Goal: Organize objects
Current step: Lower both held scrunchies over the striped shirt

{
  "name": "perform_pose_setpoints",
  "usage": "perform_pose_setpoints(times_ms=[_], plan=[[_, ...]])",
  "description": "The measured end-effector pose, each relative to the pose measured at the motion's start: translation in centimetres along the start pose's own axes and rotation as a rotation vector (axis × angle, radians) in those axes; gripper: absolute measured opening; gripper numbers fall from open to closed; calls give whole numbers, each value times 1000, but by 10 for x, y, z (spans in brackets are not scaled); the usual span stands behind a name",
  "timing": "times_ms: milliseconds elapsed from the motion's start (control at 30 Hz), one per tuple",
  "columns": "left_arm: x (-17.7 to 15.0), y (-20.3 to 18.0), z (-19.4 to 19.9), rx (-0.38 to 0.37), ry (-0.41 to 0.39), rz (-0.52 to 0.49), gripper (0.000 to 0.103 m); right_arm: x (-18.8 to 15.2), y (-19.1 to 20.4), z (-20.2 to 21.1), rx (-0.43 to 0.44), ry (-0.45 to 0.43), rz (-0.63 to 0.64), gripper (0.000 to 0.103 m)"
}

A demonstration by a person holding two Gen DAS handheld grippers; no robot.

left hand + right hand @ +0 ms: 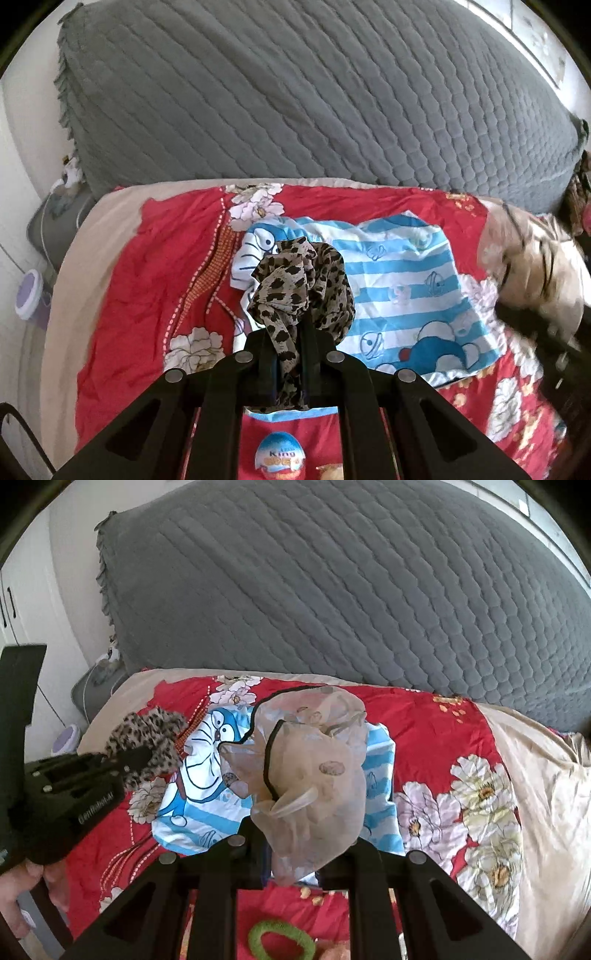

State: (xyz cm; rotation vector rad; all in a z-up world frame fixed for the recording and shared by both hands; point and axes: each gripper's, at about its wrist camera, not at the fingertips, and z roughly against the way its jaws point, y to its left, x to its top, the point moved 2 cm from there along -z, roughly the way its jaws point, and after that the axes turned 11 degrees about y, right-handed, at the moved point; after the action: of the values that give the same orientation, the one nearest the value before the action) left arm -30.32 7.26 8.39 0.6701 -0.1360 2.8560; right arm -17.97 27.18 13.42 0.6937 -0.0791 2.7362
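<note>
Your left gripper (286, 354) had its fingers clamped together on a leopard-print scrunchie (301, 284), the fabric pinched between them and bunching up beyond the tips. In the left wrist view it hung at about 12 o'clock from the fingers, over the blue-and-white striped cartoon cloth (402, 288) that lay on the red floral bedspread (147, 266). At 6 o'clock, low between the gripper's arms, a blue egg-shaped King-branded package (279, 456) lay on the bedspread.

Your right gripper (291, 853) had its fingers closed on a sheer beige scrunchie (314, 775) with a thin dark edge (you could see the cloth faintly through it). In the right wrist view it billowed up at 12 o'clock from the fingers, above the same striped cartoon cloth. At 9 o'clock in that view your left gripper showed with its leopard-print scrunchie over the left edge of the cloth, and part of your left hand (18, 897) gripped its handle at the lower left. At 6 o'clock a green fuzzy ring (280, 941) lay on the bedspread, partly hidden by the gripper's frame.

Beyond the bedspread, at 12 o'clock in both views, a grey quilted cover (332, 590) rose behind. A beige sheet (546, 812) ran along the bedspread at 3 o'clock in the right wrist view.
</note>
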Motion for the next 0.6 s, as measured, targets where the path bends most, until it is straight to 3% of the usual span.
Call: perform_pose_setpoints(times_ms=[600], plan=[[21, -9, -37, -19, -17, -32, 9, 19, -6, -33, -12, -14, 19, 17]])
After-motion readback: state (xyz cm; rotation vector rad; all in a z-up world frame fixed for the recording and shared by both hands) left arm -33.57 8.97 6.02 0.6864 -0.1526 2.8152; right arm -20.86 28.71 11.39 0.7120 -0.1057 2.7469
